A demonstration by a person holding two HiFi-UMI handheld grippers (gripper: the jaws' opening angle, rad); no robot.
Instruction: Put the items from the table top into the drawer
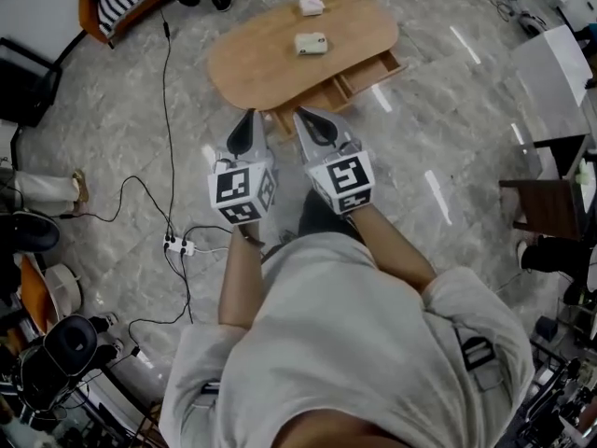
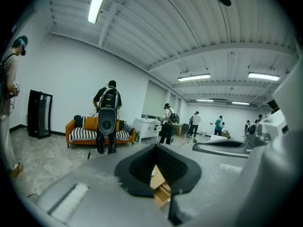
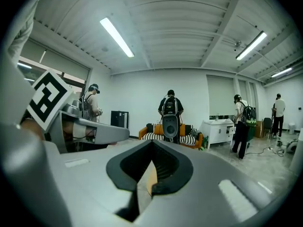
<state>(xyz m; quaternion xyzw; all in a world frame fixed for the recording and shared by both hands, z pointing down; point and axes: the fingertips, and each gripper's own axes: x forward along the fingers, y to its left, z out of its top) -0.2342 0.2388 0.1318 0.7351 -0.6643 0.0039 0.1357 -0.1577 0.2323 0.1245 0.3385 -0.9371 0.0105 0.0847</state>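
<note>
Marble floor, oval counter ahead, well apart from me. Near item, far item on top. Drawer open, ready to receive. My left hand-held gripper and right hand-held gripper clenched, empty, aimed at counter for approach.

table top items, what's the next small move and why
Probably carry the right gripper forward toward the nearer item and open its jaws: it is shut, empty and short of the table, and the drawer already stands open.
</note>
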